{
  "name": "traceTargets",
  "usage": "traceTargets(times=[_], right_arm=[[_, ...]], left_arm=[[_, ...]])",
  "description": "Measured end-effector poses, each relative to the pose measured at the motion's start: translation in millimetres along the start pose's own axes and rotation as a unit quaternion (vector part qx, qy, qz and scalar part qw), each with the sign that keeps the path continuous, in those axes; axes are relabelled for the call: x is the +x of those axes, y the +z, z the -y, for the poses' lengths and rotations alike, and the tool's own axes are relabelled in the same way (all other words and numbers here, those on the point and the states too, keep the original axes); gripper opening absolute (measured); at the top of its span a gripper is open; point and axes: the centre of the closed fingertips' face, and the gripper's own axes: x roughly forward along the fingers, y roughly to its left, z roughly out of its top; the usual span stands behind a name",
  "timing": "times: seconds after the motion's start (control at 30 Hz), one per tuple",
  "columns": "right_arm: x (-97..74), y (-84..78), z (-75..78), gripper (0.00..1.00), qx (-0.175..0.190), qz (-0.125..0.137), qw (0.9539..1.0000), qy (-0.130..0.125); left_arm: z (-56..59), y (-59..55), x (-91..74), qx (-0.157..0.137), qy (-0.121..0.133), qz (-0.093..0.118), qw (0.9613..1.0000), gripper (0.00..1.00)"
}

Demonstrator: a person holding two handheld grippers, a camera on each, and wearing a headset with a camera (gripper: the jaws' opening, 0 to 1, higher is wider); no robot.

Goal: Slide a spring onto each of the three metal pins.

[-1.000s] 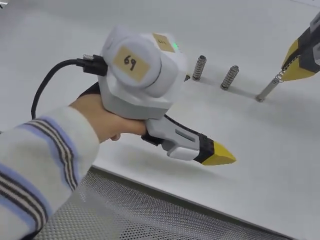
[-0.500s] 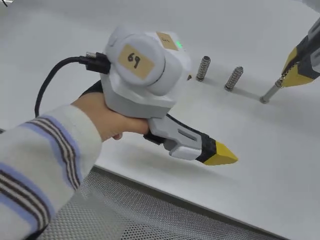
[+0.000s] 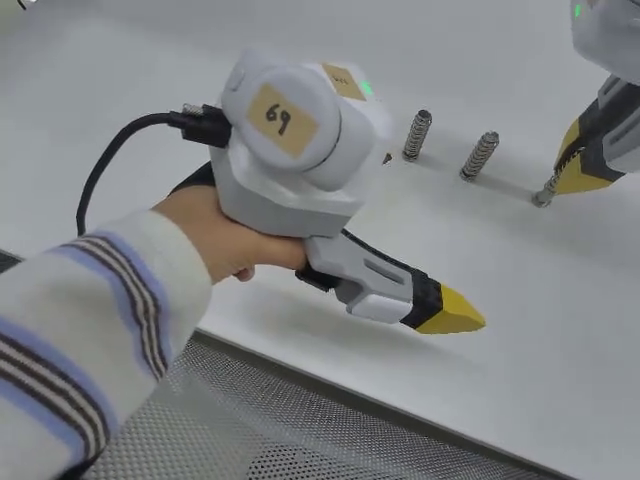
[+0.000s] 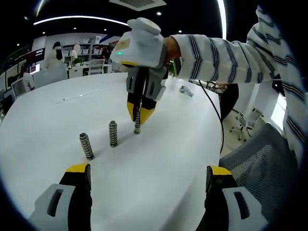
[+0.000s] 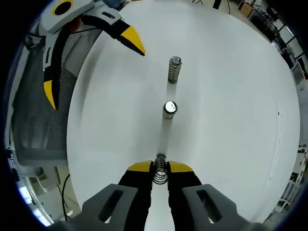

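The white table [image 3: 560, 330] is lying open all around, its near edge bordering grey mesh [image 3: 200, 430]. The right hand-held gripper [image 3: 572, 182] is pinching a coiled spring [image 4: 138, 115] over the end pin [image 4: 137, 130]. The next pin [image 3: 479, 155] and the far pin [image 3: 417, 135] are already carrying springs. The left hand-held gripper [image 4: 148, 169] is hovering nearby, jaws wide apart, gripping nothing.

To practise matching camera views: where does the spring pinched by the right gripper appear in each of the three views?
Head view: the spring is far right, at the right gripper's yellow tips.
Left gripper view: the spring is just above centre, under the right gripper.
Right gripper view: the spring is bottom centre, between the jaws.
Shared landmark: the middle spring beside it.
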Motion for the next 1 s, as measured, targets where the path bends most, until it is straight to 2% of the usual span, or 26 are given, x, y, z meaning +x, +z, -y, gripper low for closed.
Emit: traceTargets(times=[0.07,0.27,0.43,0.5,0.73,0.87,1.0], right_arm=[[8.8,-0.6,1.5,0.09,-0.002,-0.005,1.0,0.002],[15.6,-2.9,4.1,0.09,-0.001,-0.011,0.9999,0.006],[15.4,-3.5,1.9,0.09,-0.002,-0.011,0.9999,0.007],[15.3,-3.4,1.8,0.09,-0.001,-0.01,0.9999,0.008],[16.7,-4.2,3.5,0.09,-0.009,-0.009,0.9999,0.008],[19.5,-8.1,2.2,0.15,0.002,-0.019,0.9998,0.01],[18.7,-5.8,5.2,0.16,0.008,-0.011,0.9999,0.004]], left_arm=[[-0.5,-0.5,-0.2,-0.001,0.0,-0.001,1.0,0.98],[-2.5,-3.0,-1.2,0.0,0.003,-0.006,1.0,0.97],[-3.0,-8.8,-0.2,-0.016,0.004,-0.018,0.9997,0.96],[-3.9,-8.8,0.1,-0.006,0.005,-0.018,0.9998,0.96],[-2.0,-6.1,-0.1,-0.009,0.002,-0.014,0.9999,0.96],[-5.7,-4.4,-2.7,-0.015,0.01,-0.008,0.9998,0.95],[-7.5,-4.4,-5.2,-0.014,0.012,-0.008,0.9998,0.95]])
